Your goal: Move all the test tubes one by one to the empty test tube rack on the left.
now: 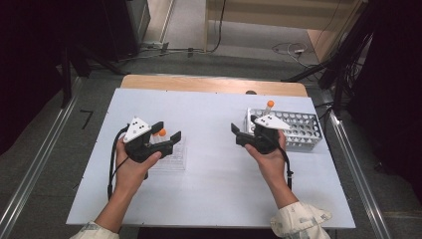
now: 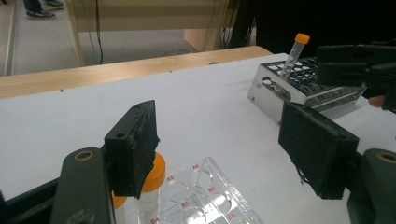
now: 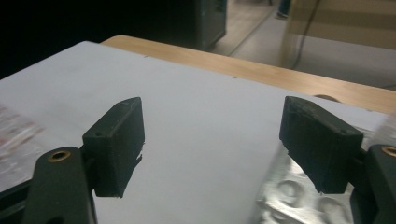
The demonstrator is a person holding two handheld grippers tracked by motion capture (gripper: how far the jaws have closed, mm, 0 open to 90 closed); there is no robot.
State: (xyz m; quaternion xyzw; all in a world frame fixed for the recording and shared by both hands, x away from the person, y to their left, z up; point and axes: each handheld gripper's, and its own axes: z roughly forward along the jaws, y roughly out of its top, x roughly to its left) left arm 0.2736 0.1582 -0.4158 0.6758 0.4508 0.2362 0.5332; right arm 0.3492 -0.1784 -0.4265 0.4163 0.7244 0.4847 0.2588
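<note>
My left gripper [image 1: 168, 132] [image 2: 224, 140] is open over a clear plastic rack [image 1: 171, 157] [image 2: 205, 196] at the table's left. An orange-capped tube [image 1: 162, 132] [image 2: 152, 186] stands in that rack, right beside the left jaw; no pad presses on it. Further right, my right gripper [image 1: 244, 124] [image 3: 210, 135] is open with nothing between its jaws, hovering just left of a perforated metal rack [image 1: 303, 129] [image 2: 280, 93] [image 3: 285, 196]. A second orange-capped tube [image 1: 268, 105] [image 2: 294, 53] leans in that rack's far left corner.
A white sheet [image 1: 214, 169] covers the table, with a bare wooden strip [image 1: 214, 83] along the far edge. Cables [image 1: 293, 49] lie on the floor beyond. Aluminium rails [image 1: 35, 169] run along both sides of the table.
</note>
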